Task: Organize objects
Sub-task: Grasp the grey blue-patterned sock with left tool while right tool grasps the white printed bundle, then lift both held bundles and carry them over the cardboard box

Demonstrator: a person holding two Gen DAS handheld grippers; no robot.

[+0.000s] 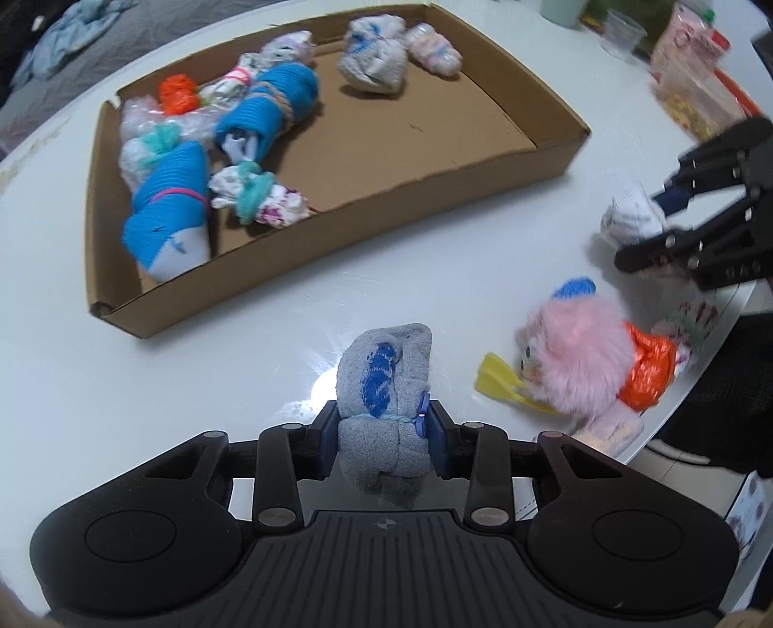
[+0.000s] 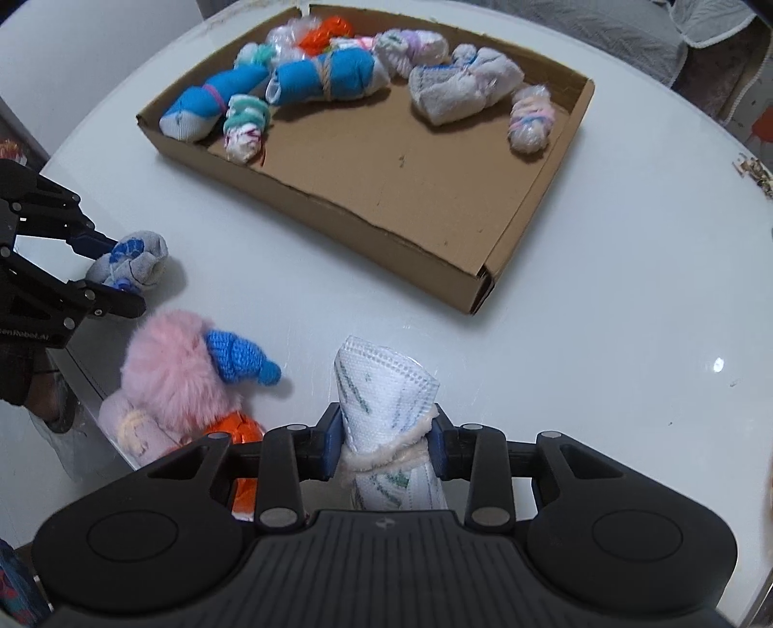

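A shallow cardboard tray (image 1: 555, 159) (image 2: 526, 227) lies on the white table and holds several rolled sock bundles (image 1: 270, 111) (image 2: 319, 79). My left gripper (image 1: 381, 435) is shut on a grey rolled sock with a blue patch (image 1: 381, 372), just above the table; it also shows in the right wrist view (image 2: 133, 263). My right gripper (image 2: 386, 447) is shut on a white patterned sock roll tied with cream yarn (image 2: 386, 396); this roll shows in the left wrist view (image 1: 633, 215) between the right gripper's fingers (image 1: 647, 251).
A pink fluffy toy with a blue knit hat (image 1: 575, 343) (image 2: 169, 372) lies near the table edge beside an orange bundle (image 1: 647, 372), a yellow piece (image 1: 502, 381) and a pale pink roll (image 2: 130, 430). A plastic cup (image 1: 623, 34) and snack bags (image 1: 695, 82) stand far right.
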